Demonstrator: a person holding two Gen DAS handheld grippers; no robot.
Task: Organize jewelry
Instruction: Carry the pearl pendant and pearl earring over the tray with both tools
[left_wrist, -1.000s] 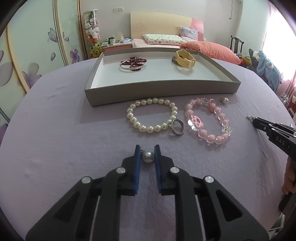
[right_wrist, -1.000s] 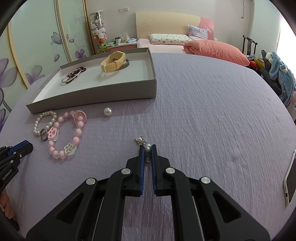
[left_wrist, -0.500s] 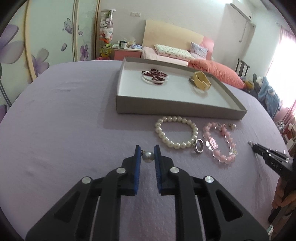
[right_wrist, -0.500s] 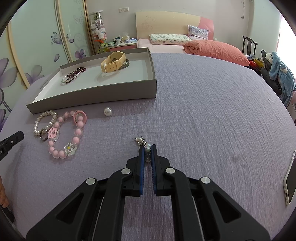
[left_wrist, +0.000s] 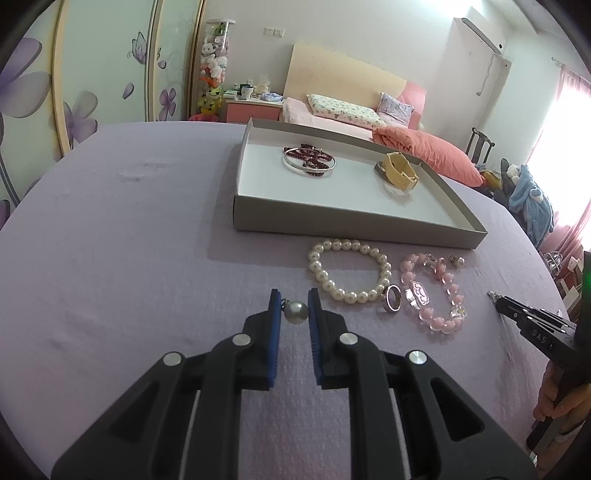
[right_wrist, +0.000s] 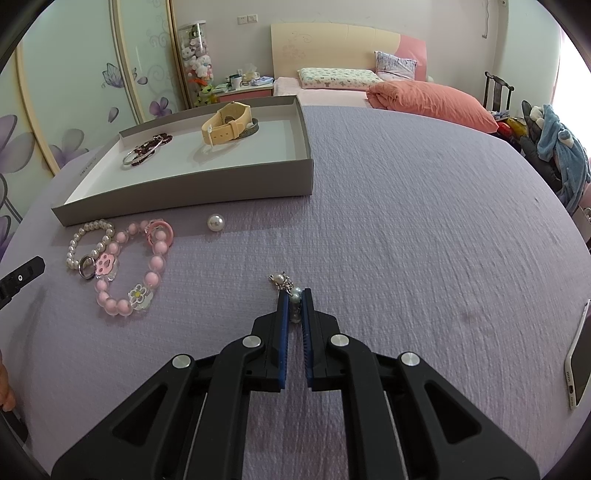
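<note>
left gripper (left_wrist: 294, 310) pinched on pearl earring (left_wrist: 295, 312) | right gripper (right_wrist: 294, 306) clamped on dangly earring (right_wrist: 290, 291) | grip best kept light, pearl carried level over grey tray (left_wrist: 332, 224) wall

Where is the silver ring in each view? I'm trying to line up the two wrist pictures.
Left wrist: the silver ring lies right of centre, against the pearl bracelet.
Right wrist: the silver ring lies at the far left, again against the pearl bracelet.
Shared landmark: the grey tray behind both.
</note>
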